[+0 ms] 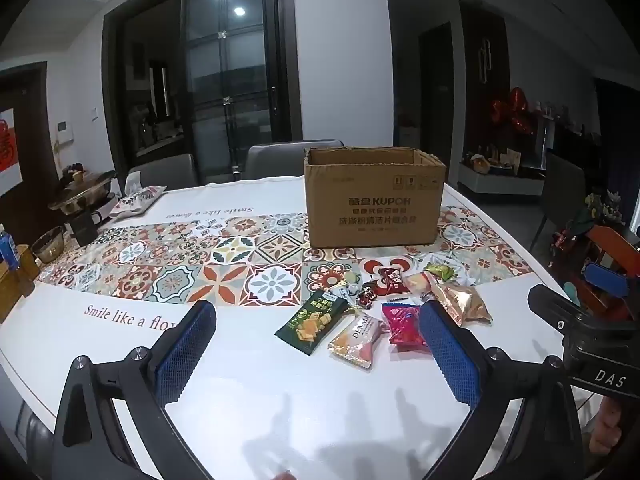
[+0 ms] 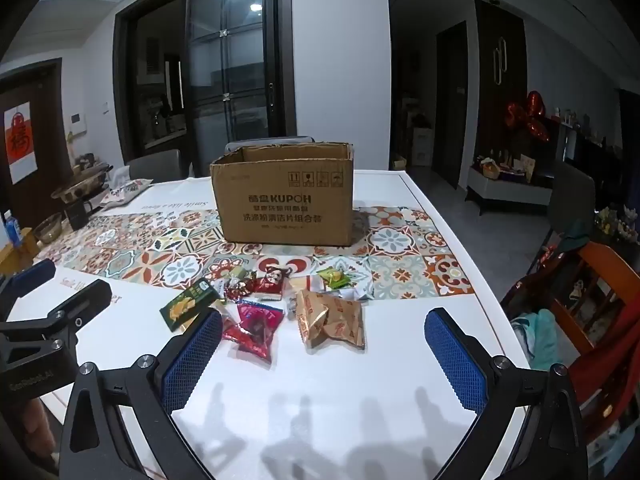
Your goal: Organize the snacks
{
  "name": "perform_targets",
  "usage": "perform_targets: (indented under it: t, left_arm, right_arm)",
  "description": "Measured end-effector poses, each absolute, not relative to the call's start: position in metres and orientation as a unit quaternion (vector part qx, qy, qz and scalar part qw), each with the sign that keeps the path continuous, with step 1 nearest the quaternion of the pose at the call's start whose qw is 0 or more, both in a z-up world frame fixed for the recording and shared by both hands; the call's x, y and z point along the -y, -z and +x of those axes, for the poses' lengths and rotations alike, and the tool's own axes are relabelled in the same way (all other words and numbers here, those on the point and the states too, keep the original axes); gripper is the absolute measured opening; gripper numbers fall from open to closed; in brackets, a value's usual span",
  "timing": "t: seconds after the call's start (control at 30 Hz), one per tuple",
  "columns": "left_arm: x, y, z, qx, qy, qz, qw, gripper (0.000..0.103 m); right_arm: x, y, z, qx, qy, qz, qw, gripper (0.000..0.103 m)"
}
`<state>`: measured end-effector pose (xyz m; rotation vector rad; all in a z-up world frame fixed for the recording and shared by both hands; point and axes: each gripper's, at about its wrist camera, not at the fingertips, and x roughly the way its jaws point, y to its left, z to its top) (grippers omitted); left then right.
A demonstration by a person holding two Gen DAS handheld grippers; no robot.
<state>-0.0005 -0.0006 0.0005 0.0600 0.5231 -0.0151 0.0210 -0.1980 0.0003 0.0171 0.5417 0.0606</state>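
Note:
An open cardboard box (image 1: 374,196) stands upright on the patterned table runner, also in the right wrist view (image 2: 284,196). A heap of snack packets lies in front of it: a dark green cracker packet (image 1: 310,322) (image 2: 188,304), a pink-white candy packet (image 1: 356,338), a magenta packet (image 1: 402,322) (image 2: 258,328), a gold-brown bag (image 1: 460,302) (image 2: 330,320), a small red packet (image 2: 276,280) and a green one (image 2: 334,278). My left gripper (image 1: 316,344) is open and empty, above the table just short of the heap. My right gripper (image 2: 324,348) is open and empty, near the gold-brown bag.
A white table (image 1: 260,380) with a tiled runner (image 1: 180,256). At the far left stand a hot pot (image 1: 82,196), a glass bowl (image 1: 48,244), a blue bottle (image 1: 8,248) and a patterned pouch (image 1: 138,198). Grey chairs (image 1: 280,158) behind; an orange wooden chair (image 2: 592,304) at the right.

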Motion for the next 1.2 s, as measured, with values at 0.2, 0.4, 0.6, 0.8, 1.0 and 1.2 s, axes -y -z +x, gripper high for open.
perform_targets:
  t: [0.2,0.4,0.6,0.8,1.0,1.2]
  left_arm:
    - [-0.0010,-0.0026,-0.0037,-0.253,0.005,0.025,0.967,0.103]
    - [-0.0031,-0.0047,-0.0021,-0.252,0.004,0.025,0.968,0.103]
    - [-0.0017,-0.0068,-0.0025,-0.250,0.006,0.026,0.968,0.103]
    - [-0.0014,-0.0054,-0.0038,-0.249,0.005,0.026,0.968,0.103]
    - [-0.0015,-0.0052,-0.0040,-0.248,0.005,0.026,0.968,0.103]
    - [-0.0013,-0.0050,-0.0042,-0.248,0.006,0.026,0.968,0.103]
  right_arm:
    - [0.1976,-0.0006,0.0205,-0.264,-0.028,0.005,0.964,0.102]
    - [0.1973,-0.0009,0.0200,-0.264,-0.029,0.005,0.964,0.102]
    - [0.1974,-0.0011,0.0192,-0.264,-0.029,0.005,0.964,0.102]
    - [0.1973,-0.0008,0.0189,-0.263,-0.029,0.005,0.964,0.102]
    - [0.1971,-0.0005,0.0186,-0.262,-0.029,0.005,0.965,0.102]
    - [0.1969,-0.0007,0.0186,-0.262,-0.029,0.005,0.965,0.102]
